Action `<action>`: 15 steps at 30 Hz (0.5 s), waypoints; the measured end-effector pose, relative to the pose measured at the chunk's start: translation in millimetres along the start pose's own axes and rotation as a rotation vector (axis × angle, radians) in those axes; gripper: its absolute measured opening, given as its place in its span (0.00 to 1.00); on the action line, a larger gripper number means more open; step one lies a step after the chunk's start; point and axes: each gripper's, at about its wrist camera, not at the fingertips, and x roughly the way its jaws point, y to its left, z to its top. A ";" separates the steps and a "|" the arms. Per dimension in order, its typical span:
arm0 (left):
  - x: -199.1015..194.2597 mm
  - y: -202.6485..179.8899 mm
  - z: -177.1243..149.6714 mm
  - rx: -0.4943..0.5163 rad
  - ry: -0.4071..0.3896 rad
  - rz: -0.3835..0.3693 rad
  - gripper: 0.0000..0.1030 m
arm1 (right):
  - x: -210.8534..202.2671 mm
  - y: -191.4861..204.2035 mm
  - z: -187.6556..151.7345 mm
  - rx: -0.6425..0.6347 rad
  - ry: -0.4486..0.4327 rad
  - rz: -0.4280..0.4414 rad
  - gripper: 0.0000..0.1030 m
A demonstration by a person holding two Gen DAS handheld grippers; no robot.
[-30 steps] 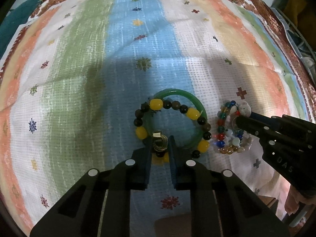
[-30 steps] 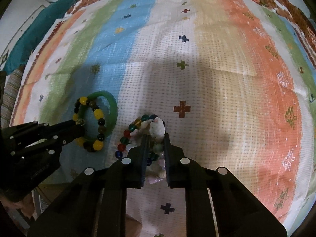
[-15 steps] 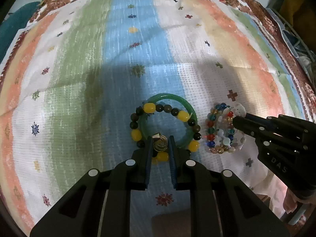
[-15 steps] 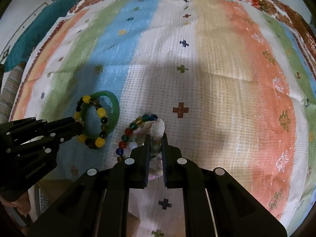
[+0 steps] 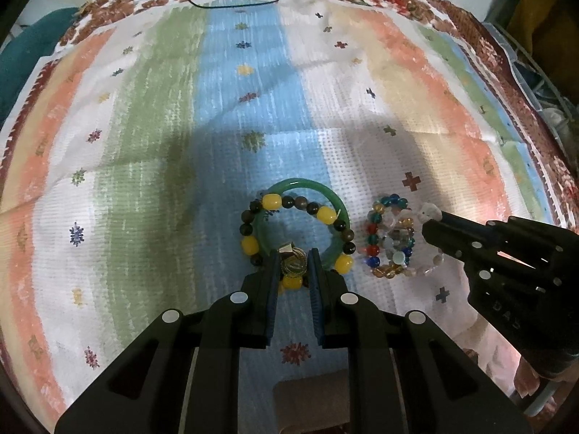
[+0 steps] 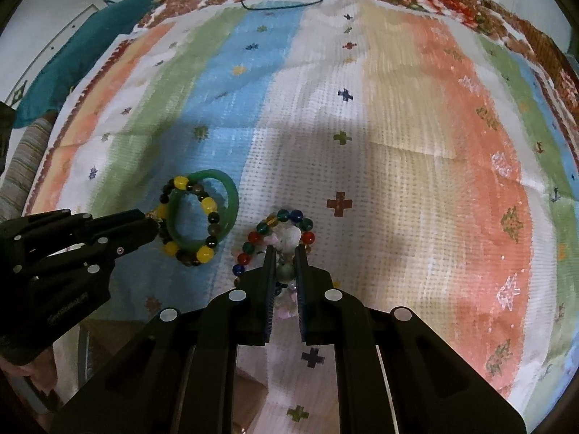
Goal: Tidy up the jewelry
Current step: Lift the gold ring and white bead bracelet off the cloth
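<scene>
On the striped cloth (image 5: 144, 144), each of 2 hand-held grippers clamps 1 bracelet: left hand-held gripper (image 5: 293, 266) the yellow-and-dark beaded bracelet (image 5: 325, 215) over 1 green bangle (image 5: 307, 185), right hand-held gripper (image 6: 284, 253) the multicoloured beaded bracelets (image 6: 269, 222).

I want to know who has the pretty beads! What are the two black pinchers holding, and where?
Left gripper pinches the yellow-and-brown bead bracelet at its gold charm. Right gripper pinches the multicoloured glass bead bracelets at their near edge.

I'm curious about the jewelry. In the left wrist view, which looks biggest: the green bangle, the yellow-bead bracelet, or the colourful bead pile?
1. Green bangle and yellow-bead bracelet: about equal, overlapping, so unranked.
2. Colourful bead pile: somewhat smaller, at a similar distance.
</scene>
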 end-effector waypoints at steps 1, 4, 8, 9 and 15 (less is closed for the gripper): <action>-1.9 0.3 -0.6 -0.003 -0.002 -0.002 0.15 | -4.2 2.0 -0.7 -0.005 -0.008 0.000 0.11; -7.5 0.4 -2.9 -0.005 -0.007 -0.007 0.15 | -13.7 6.9 -1.8 -0.016 -0.025 0.005 0.11; -17.1 0.8 -5.9 -0.002 -0.021 -0.004 0.15 | -32.5 17.1 -5.0 -0.046 -0.061 0.002 0.11; -19.1 1.1 -6.5 -0.004 -0.025 -0.005 0.15 | -37.8 19.6 -6.5 -0.053 -0.073 -0.002 0.11; -33.3 1.7 -12.7 -0.018 -0.042 -0.014 0.15 | -53.0 27.0 -11.5 -0.060 -0.097 0.011 0.11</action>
